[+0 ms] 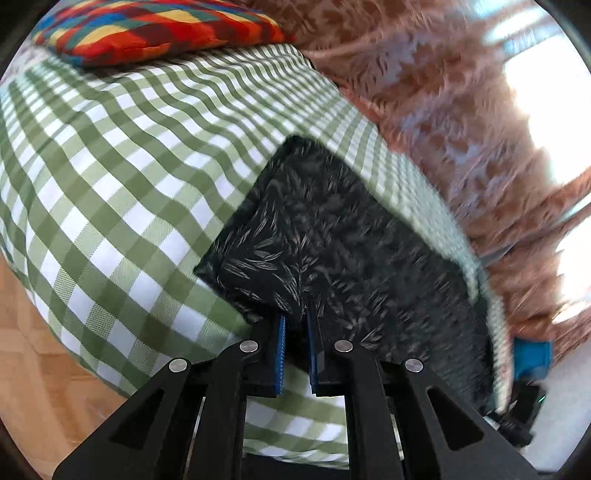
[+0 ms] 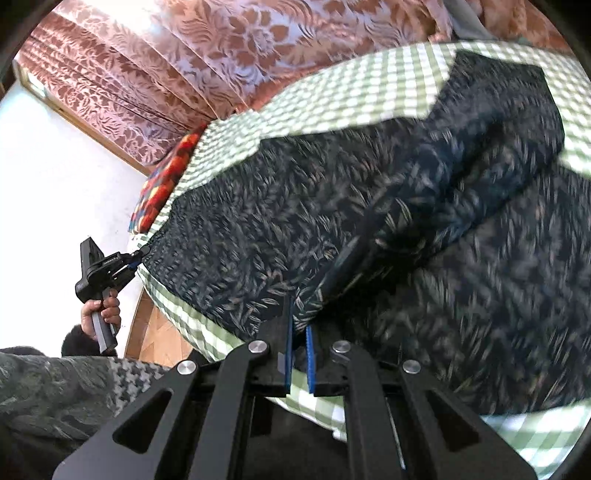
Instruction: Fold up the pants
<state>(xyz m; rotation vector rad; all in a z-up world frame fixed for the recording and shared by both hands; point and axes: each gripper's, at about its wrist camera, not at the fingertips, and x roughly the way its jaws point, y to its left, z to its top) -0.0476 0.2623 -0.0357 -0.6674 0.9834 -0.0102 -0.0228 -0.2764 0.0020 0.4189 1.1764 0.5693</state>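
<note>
- The pants point(image 2: 369, 206), dark navy thin fabric printed with pale leaves, lie spread on a bed covered by a green-and-white checked sheet point(image 1: 110, 177), close to its near edge.
- The left gripper point(image 1: 295, 325), black with blue ribbed pads, has its jaws pressed together on the near edge of the cloth at a corner; in the right wrist view the same tool point(image 2: 136, 260) bites the far left corner of the garment, held in a person's hand point(image 2: 101, 310).
- The right gripper point(image 2: 299, 325) is likewise pinched on the near hem, where a loose fold bunches up just above its pads.
- A patchwork pillow point(image 1: 159, 29) in red, yellow and blue sits at the head of the bed, well apart from the work; a rust floral curtain point(image 2: 207, 51) hangs behind.
- Judgement: the cloth looks light, limp and a little slippery, so it will sag and drape between the two grips instead of holding a line.
- Best hold seems the hem or waistband corners, where doubled seams give the pads more to bite.
- Risk: with both layers not caught, the lower one may trail and wrinkle the fold.
</note>
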